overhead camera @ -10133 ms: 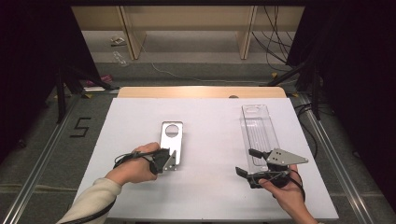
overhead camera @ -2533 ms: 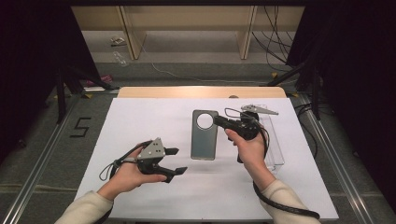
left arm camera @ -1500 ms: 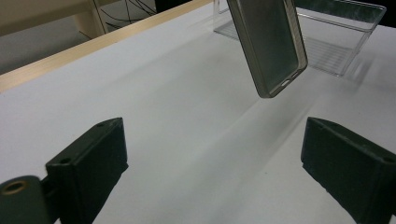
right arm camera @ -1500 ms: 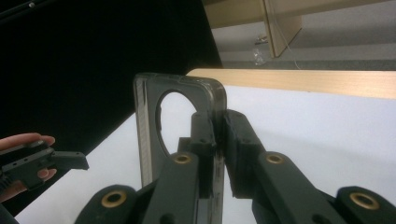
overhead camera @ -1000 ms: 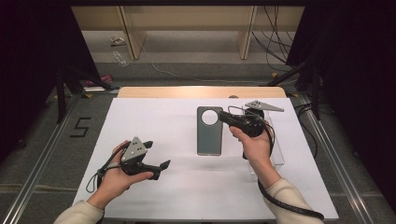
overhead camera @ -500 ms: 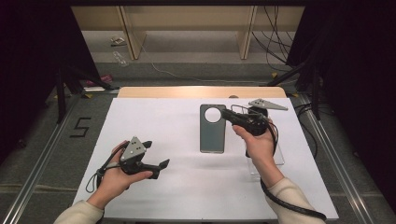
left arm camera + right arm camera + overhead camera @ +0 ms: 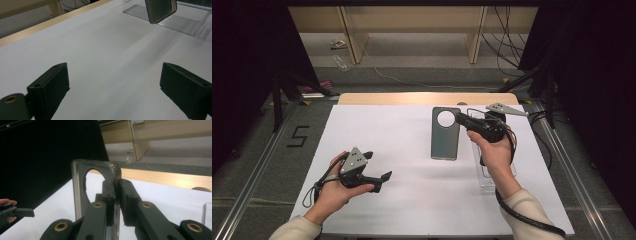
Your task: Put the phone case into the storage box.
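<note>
Overhead, in the high view, the phone case [image 7: 445,134] is seen as a dark grey rectangle with a round cutout near its far end, held above the white tabletop [image 7: 412,150] toward its far right part. It is gripped at its right edge, close to the cutout, by the right gripper [image 7: 463,120], whose jaws are closed on it; the case extends from that grip toward the person. Just to the right of the case, under the right hand [image 7: 496,150], a clear plastic tray [image 7: 487,175] is partly covered. The left gripper [image 7: 379,181] is held low over the near left part of the tabletop, well apart from the case, with its jaws spread and nothing between them.

From the left gripper view, the two black jaws are seen standing wide apart over bare tabletop. A corner of the phone case [image 7: 160,10] is visible far ahead at the top, hanging in front of the ribbed clear tray [image 7: 175,22].

From the right gripper view, the phone case [image 7: 80,192] is seen upright and edge-on to the camera, its rim pinched between the nearly closed jaws just beside the round cutout. The left gripper [image 7: 17,213] is glimpsed at the lower left edge.
</note>
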### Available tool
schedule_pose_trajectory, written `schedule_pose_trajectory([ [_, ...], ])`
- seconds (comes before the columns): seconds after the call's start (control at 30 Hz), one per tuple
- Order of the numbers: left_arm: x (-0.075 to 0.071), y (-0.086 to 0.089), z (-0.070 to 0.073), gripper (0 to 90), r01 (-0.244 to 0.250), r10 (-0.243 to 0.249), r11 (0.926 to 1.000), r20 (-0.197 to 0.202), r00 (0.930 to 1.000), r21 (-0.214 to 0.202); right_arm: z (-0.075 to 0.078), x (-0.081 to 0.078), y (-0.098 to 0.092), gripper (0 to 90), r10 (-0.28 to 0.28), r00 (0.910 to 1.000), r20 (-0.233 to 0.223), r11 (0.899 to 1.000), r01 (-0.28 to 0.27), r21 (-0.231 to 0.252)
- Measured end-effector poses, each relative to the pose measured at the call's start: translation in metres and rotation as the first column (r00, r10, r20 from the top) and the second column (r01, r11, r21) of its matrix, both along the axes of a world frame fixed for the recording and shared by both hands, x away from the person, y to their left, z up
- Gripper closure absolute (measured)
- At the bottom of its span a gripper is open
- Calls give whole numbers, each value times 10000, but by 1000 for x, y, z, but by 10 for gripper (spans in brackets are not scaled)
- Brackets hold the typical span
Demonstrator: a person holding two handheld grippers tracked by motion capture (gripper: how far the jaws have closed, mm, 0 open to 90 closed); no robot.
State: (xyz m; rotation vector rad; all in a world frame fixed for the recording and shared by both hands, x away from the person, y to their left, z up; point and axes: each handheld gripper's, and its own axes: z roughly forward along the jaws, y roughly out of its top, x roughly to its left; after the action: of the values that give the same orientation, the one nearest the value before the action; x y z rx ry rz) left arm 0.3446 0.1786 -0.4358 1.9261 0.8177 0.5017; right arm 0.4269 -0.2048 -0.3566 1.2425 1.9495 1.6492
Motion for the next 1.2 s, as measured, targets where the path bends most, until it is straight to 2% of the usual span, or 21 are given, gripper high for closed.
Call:
schedule_pose_trajectory([
  [1.2, 0, 0, -1, 77, -27, 27, 9998, 35, 10000, 189, 6, 5, -25, 830, -483, 9988, 5, 9986, 482, 231],
])
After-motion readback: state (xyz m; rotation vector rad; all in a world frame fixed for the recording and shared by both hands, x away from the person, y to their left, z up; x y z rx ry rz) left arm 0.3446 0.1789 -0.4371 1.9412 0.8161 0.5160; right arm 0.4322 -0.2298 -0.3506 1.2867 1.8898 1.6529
